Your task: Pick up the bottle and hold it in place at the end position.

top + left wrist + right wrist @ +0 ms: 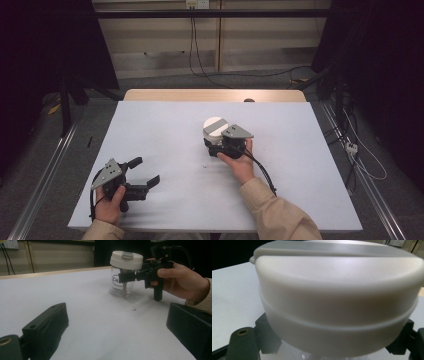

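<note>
Two claws: my right claw (pixel 216 143) grips the clear jar (pixel 123 285) under its white lid (pixel 337 302); my left claw (pixel 145 172) gapes wide, well apart.

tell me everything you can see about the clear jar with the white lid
The jar is clear, plastic-looking, with dark printed lettering and a thick off-white lid bearing a grey bar on top. It stands upright on the white table, lid on. The right tool is shut on its clear body just below the lid.

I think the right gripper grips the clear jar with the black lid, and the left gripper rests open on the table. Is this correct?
Not quite: the lid is white, as the left gripper view shows. The right gripper does grip the clear jar, and the left gripper rests open on the table.
</note>
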`<state>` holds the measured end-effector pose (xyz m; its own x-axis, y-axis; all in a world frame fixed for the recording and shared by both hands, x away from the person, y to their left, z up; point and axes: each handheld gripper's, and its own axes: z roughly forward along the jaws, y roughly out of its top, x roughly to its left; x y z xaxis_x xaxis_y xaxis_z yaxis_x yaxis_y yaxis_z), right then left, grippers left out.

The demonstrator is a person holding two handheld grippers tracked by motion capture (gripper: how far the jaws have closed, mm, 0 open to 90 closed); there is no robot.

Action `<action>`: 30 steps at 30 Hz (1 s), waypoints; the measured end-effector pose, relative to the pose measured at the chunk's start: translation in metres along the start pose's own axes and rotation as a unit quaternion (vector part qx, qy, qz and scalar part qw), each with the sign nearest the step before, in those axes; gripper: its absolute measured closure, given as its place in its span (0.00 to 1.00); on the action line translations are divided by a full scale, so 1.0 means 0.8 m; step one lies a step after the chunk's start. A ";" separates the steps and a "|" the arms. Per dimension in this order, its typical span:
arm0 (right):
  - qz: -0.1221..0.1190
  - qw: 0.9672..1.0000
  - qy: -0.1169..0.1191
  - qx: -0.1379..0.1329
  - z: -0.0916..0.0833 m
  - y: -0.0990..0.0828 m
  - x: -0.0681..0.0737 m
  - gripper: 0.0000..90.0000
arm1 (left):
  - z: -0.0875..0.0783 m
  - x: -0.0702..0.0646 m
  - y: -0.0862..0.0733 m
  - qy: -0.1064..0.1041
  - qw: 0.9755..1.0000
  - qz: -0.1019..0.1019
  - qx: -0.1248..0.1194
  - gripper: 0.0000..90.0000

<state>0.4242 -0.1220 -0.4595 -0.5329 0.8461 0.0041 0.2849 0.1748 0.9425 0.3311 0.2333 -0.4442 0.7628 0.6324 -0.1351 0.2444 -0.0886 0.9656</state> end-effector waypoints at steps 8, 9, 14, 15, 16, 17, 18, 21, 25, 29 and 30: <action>0.003 1.000 0.001 0.000 -0.001 -0.001 -0.001 0.20 | 0.009 -0.001 0.003 -0.004 1.000 -0.005 0.000 0.04; 0.003 1.000 0.001 0.000 -0.001 -0.001 -0.001 0.20 | 0.010 -0.002 0.004 -0.005 1.000 -0.006 -0.001 0.04; 0.004 1.000 0.001 0.001 -0.001 -0.001 -0.001 0.20 | 0.015 -0.003 0.007 -0.002 1.000 -0.009 -0.002 0.04; 0.004 1.000 0.001 0.001 -0.001 -0.001 -0.001 0.20 | 0.016 -0.003 0.008 -0.002 1.000 -0.010 -0.002 0.04; 0.003 1.000 0.001 0.000 0.000 -0.001 -0.001 0.20 | 0.018 -0.003 0.008 -0.001 1.000 -0.012 -0.002 0.04; 0.003 1.000 0.001 0.001 0.000 -0.001 -0.001 0.20 | 0.019 -0.003 0.009 -0.002 1.000 -0.012 -0.002 0.04; 0.003 1.000 0.001 0.001 -0.001 -0.001 -0.001 0.20 | 0.020 -0.003 0.010 -0.002 1.000 -0.013 -0.001 0.04; 0.003 1.000 0.001 0.001 0.000 -0.001 -0.001 0.20 | 0.025 -0.004 0.012 -0.001 1.000 -0.015 0.001 0.04; 0.002 1.000 0.001 0.001 0.000 -0.001 -0.001 0.20 | 0.029 -0.004 0.016 0.002 1.000 -0.014 0.006 0.04; 0.002 1.000 0.001 0.001 -0.001 -0.001 -0.001 0.20 | 0.035 -0.004 0.018 0.003 1.000 -0.020 0.012 0.04; 0.002 1.000 0.002 0.001 -0.001 -0.001 -0.001 0.20 | 0.036 -0.004 0.018 0.002 1.000 -0.022 0.014 0.04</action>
<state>0.4240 -0.1230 -0.4603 -0.5346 0.8451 0.0088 0.2882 0.1725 0.9419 0.3494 0.2076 -0.4359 0.7484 0.6391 -0.1770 0.2944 -0.0809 0.9523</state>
